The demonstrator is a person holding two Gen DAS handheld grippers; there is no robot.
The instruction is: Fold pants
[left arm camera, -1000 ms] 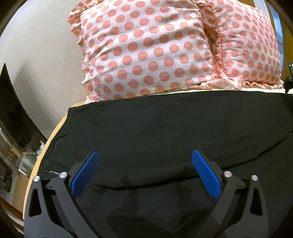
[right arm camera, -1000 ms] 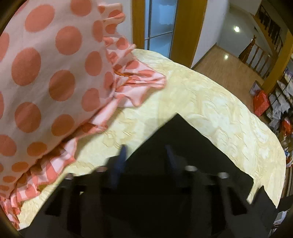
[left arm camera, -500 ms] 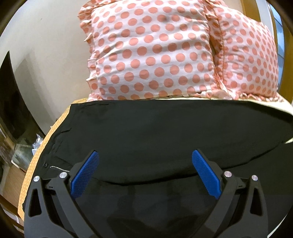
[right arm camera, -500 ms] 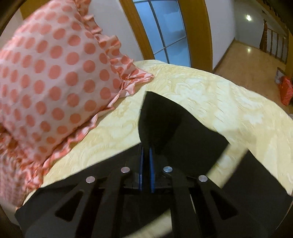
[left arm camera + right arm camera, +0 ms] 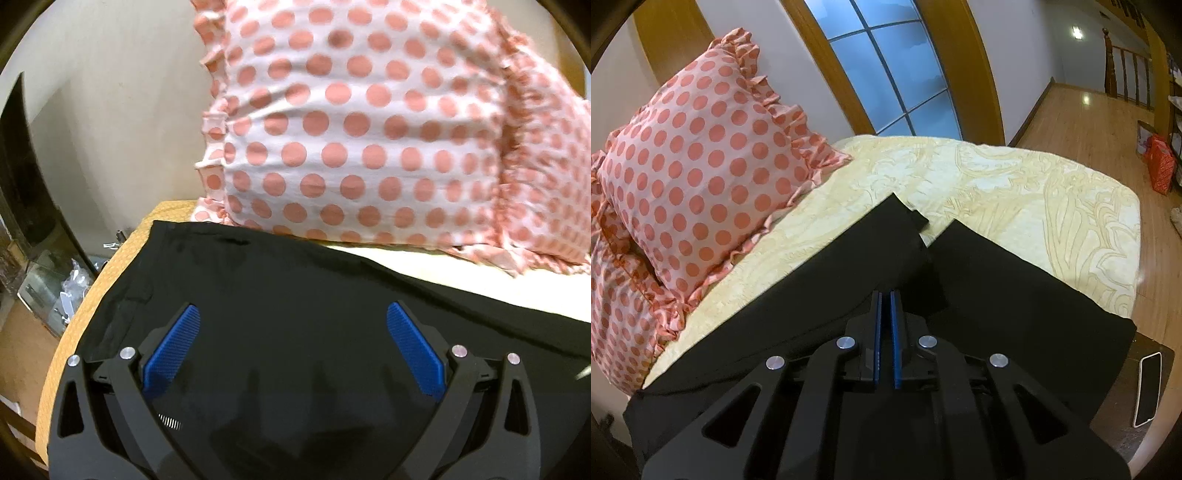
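Black pants (image 5: 280,295) lie spread on a yellow patterned bed. In the left wrist view my left gripper (image 5: 293,325) is open, its blue pads wide apart, hovering over the waist end of the pants; a zipper shows at lower left. In the right wrist view the pants (image 5: 1015,295) show two legs, the far leg's hem end near the bed's middle. My right gripper (image 5: 885,295) is shut, its blue pads pinching the black fabric of the far leg.
Pink polka-dot ruffled pillows (image 5: 369,129) stand behind the pants, also in the right wrist view (image 5: 698,184). The yellow bedspread (image 5: 1034,192) extends right. A phone (image 5: 1148,387) lies on a dark stand at lower right. A wooden floor and window lie beyond.
My right gripper closed on the pant leg and pulled back, lifting higher above the bed. My left gripper stayed open and shifted left toward the waist corner.
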